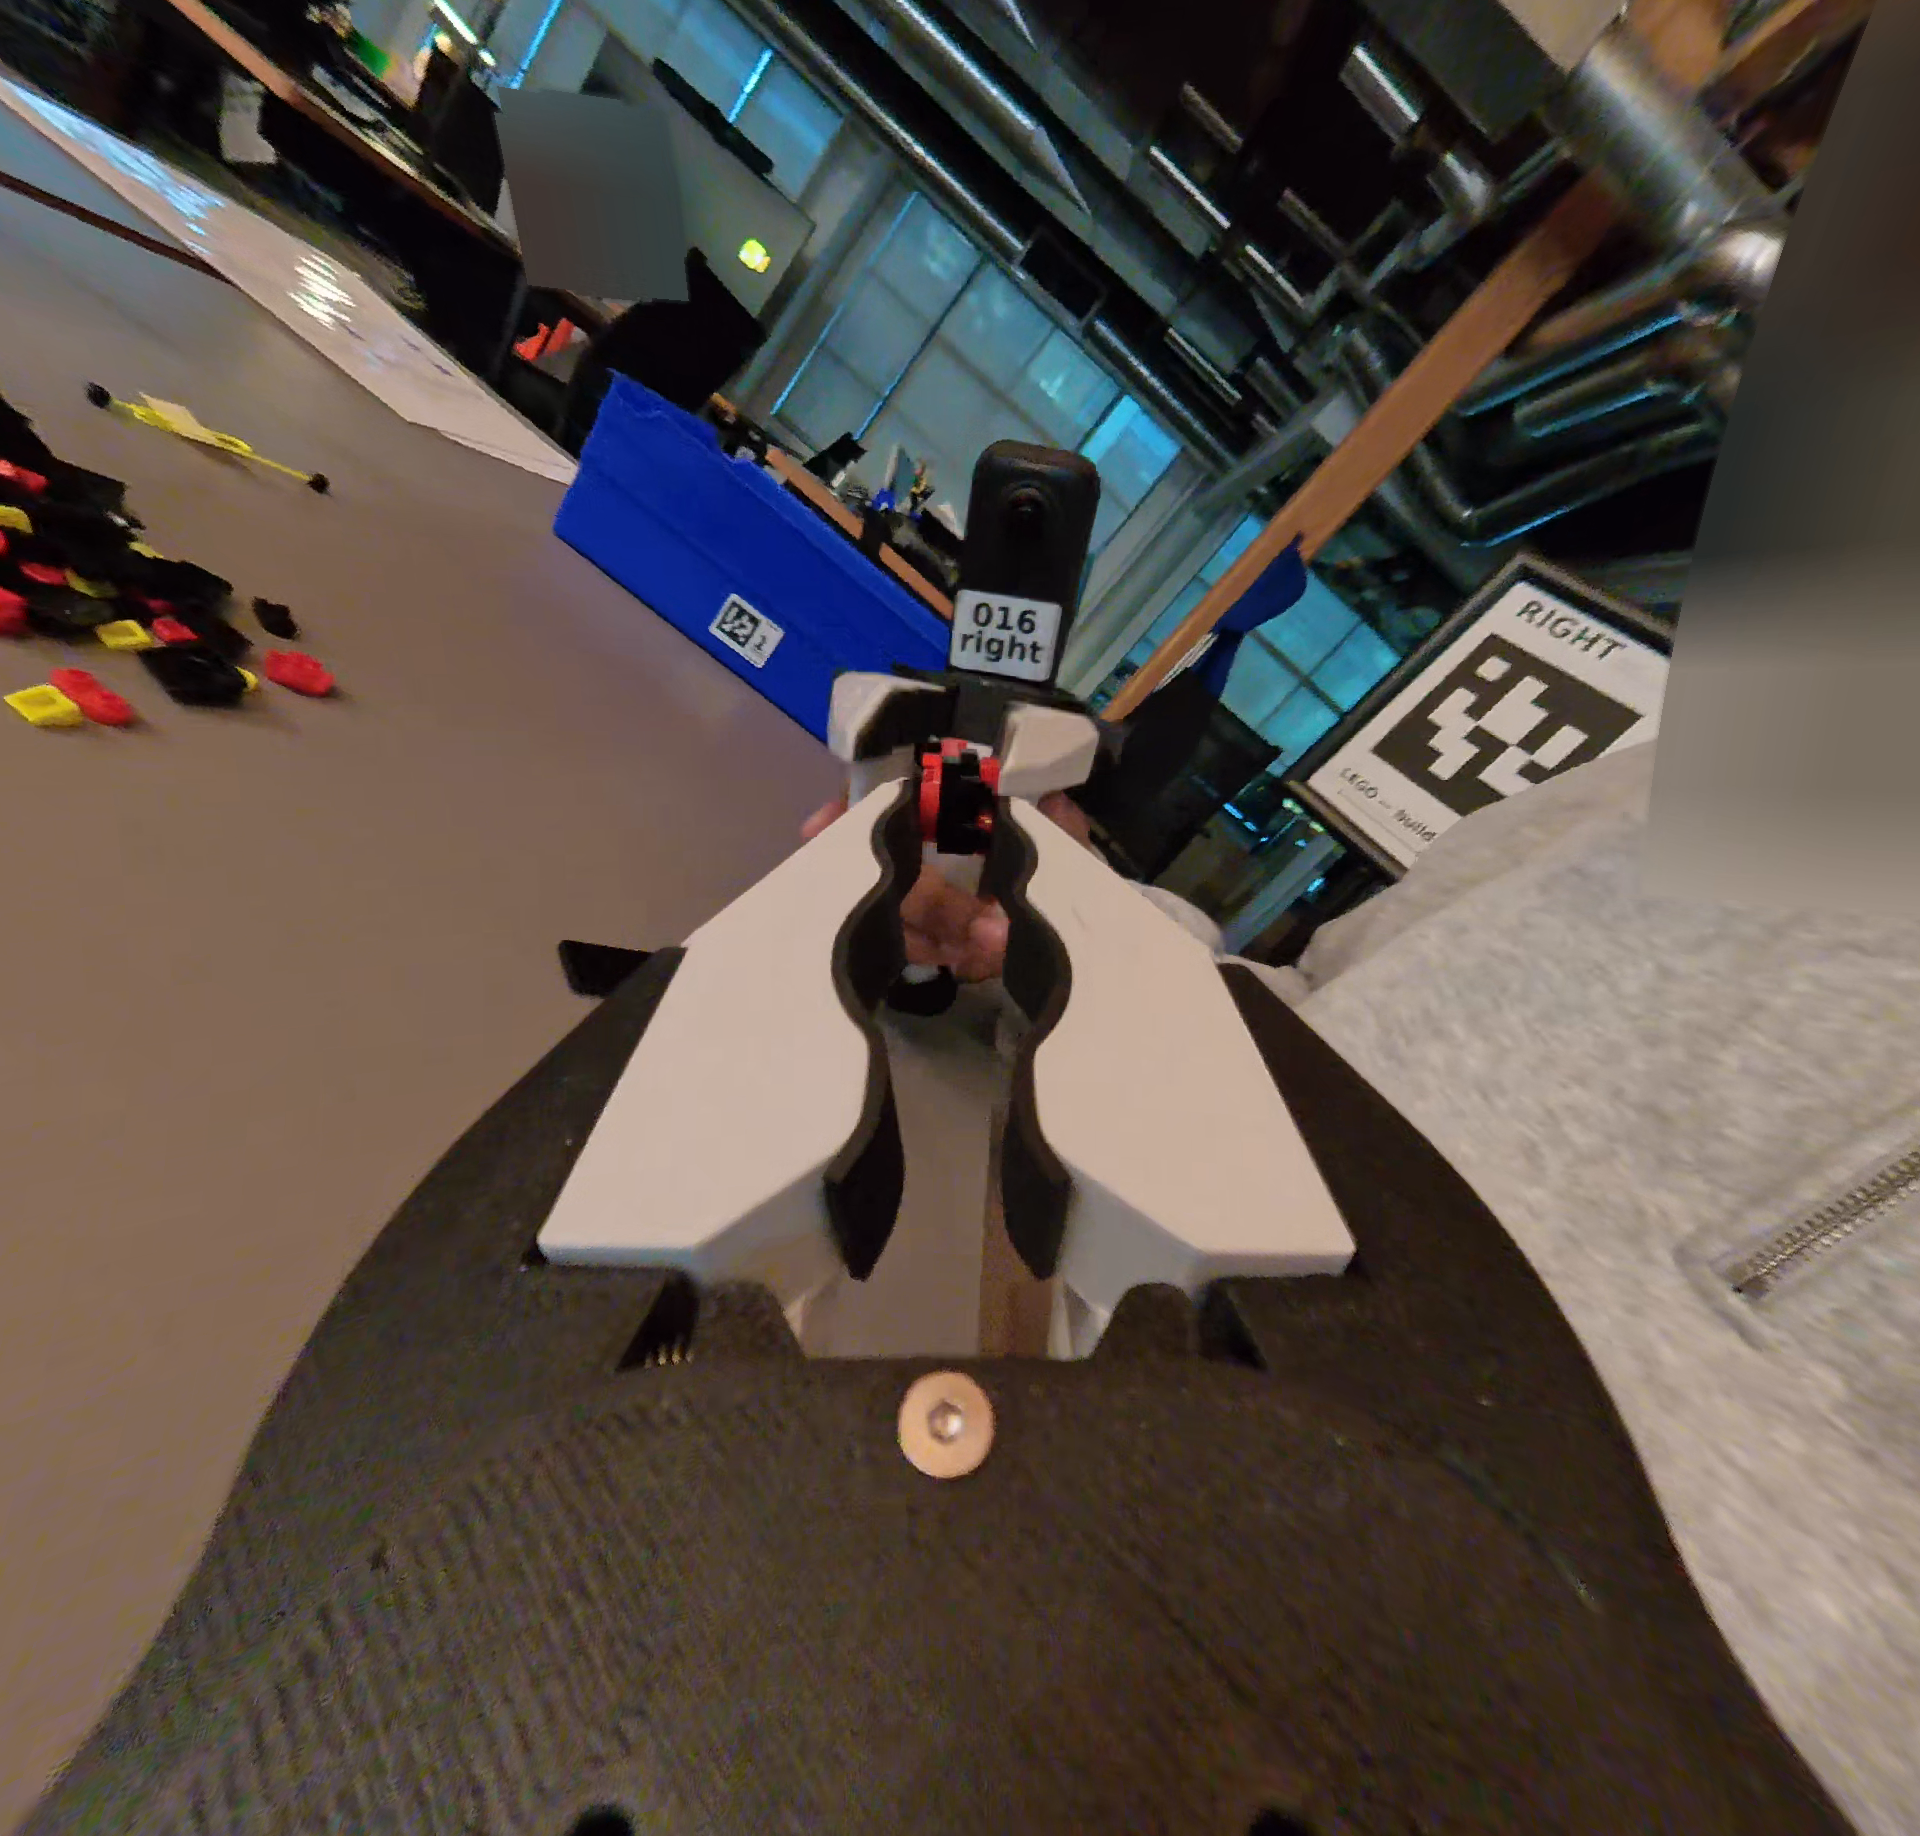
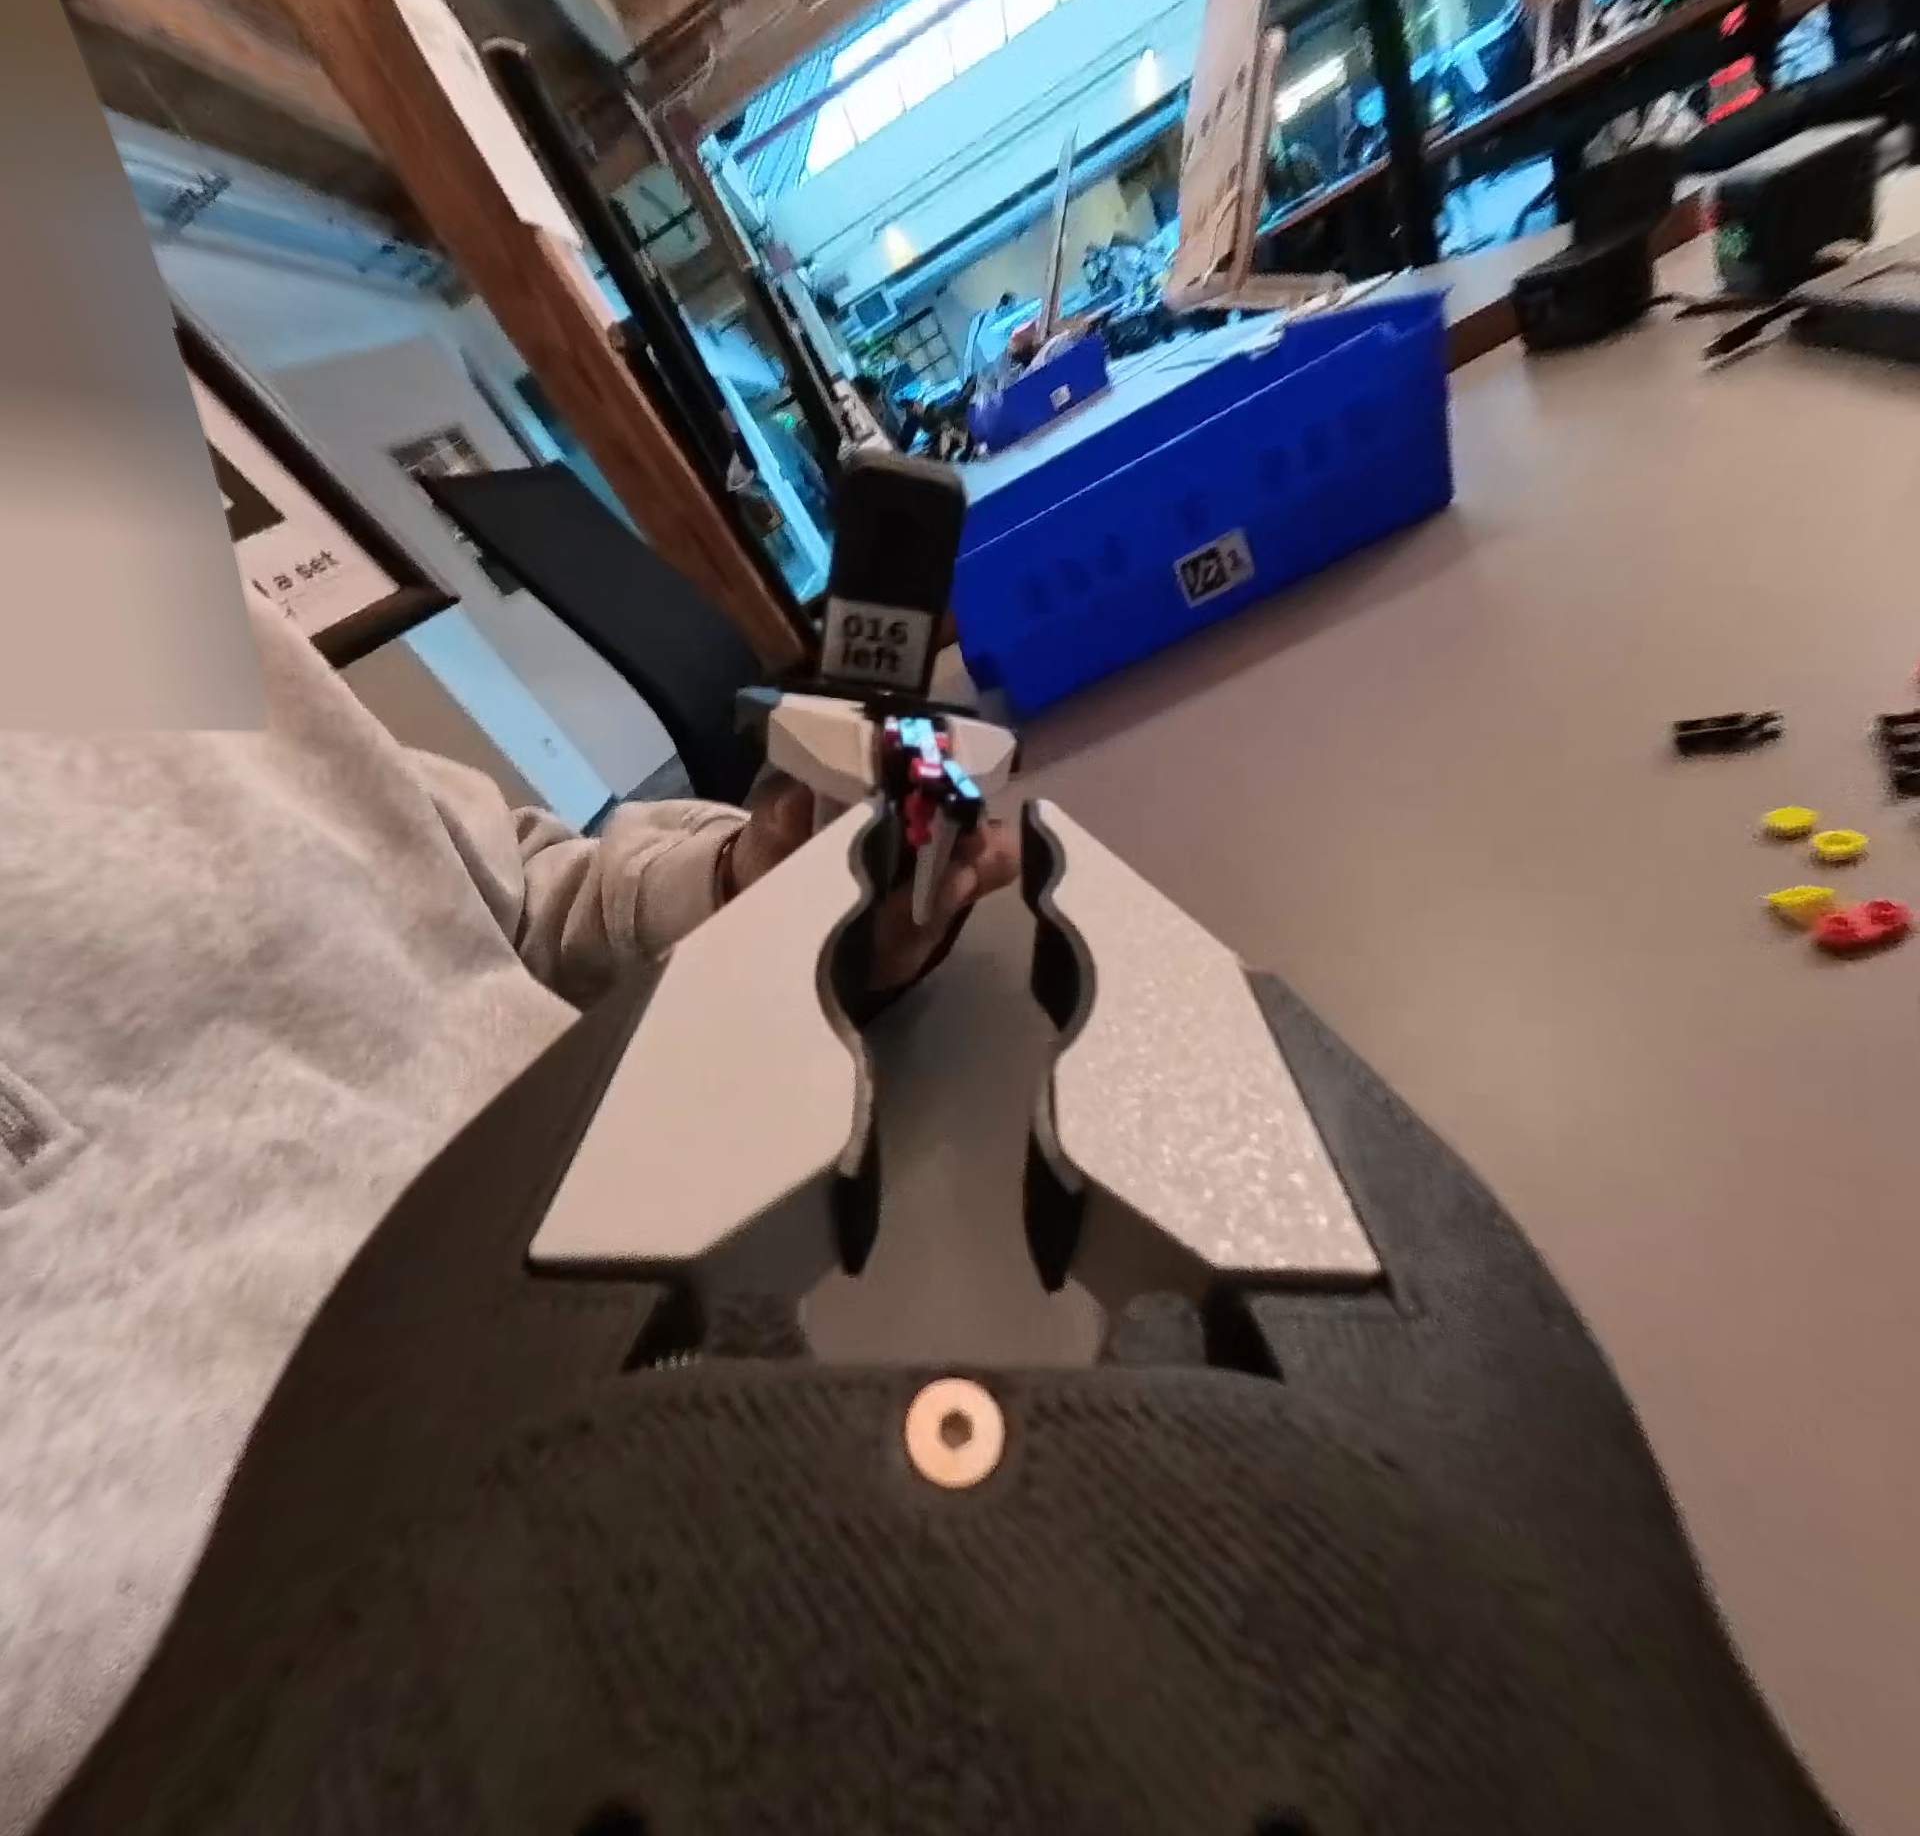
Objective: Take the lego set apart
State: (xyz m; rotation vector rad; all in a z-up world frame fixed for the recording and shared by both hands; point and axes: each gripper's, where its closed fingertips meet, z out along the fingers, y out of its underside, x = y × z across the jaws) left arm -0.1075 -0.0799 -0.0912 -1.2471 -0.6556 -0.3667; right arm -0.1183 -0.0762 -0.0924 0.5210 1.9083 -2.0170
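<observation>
A small red and black lego assembly [image 1: 958,799] is held in the air above the grey table [image 1: 447,851]. My left gripper [image 1: 951,812] is shut on it at the fingertips. My right gripper [image 1: 961,737] faces it head-on, its white fingers on either side of the assembly. In the right wrist view the right gripper [image 2: 951,820] is open, with a gap between its right pad and the assembly [image 2: 923,780]. A pale grey part hangs down from the assembly. The left gripper [image 2: 899,747] grips the assembly from the far side.
Loose black, red and yellow bricks [image 1: 114,623] lie on the table to the left; several more [image 2: 1829,893] show at the right. A blue bin [image 1: 727,560] stands behind the grippers. A yellow tool [image 1: 208,436] lies far left. A person's grey sweatshirt [image 1: 1558,1111] is close by. Only a small space, under 4 cm, lies between the two pairs of fingers.
</observation>
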